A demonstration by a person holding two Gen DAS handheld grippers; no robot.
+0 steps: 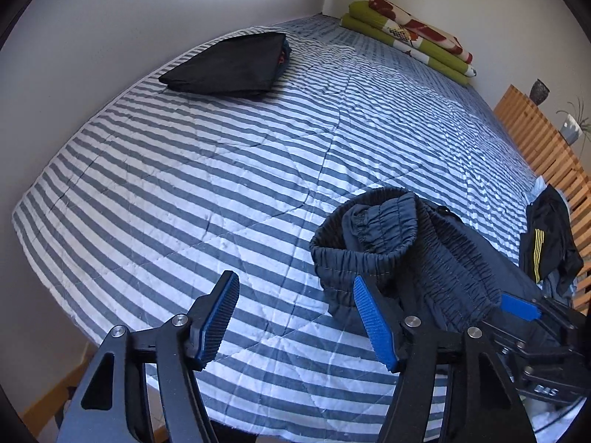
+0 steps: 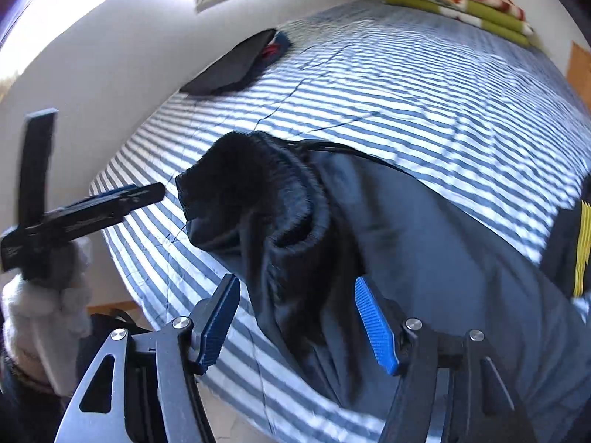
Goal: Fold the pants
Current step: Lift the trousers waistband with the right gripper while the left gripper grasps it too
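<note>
Tongs first: the left gripper (image 1: 295, 317) points steeply down toward the near edge of the bed (image 1: 192, 170), its blue-padded jaws parted with only striped quilt showing in the gap. The right-hand pad sits just against the bunched elastic waistband of the dark grey pants (image 1: 402, 243), but nothing is pinched between the two pads. In the right wrist view the same tool appears at far left, held out from a hand in a fuzzy white sleeve (image 2: 48, 295).

The right gripper (image 2: 295, 317) also tilts steeply down, jaws apart; a fold of the pants (image 2: 388, 243) hangs in the gap between the pads, and neither pad visibly presses on it. That view is blurred.

The pants lie crumpled at the near edge of the bed, toward its right corner, waistband heaped upward and open, the legs trailing toward the right gripper. Just beyond them at the right edge lies a black garment with yellow stripes (image 1: 546, 243).

Near the far left edge, along the wall, sits a folded black garment (image 1: 229, 62). Folded green and floral blankets (image 1: 410, 33) are stacked at the far right corner. A wooden slatted frame (image 1: 543, 140) runs beside the right edge, with a potted plant (image 1: 572, 125) on it.
</note>
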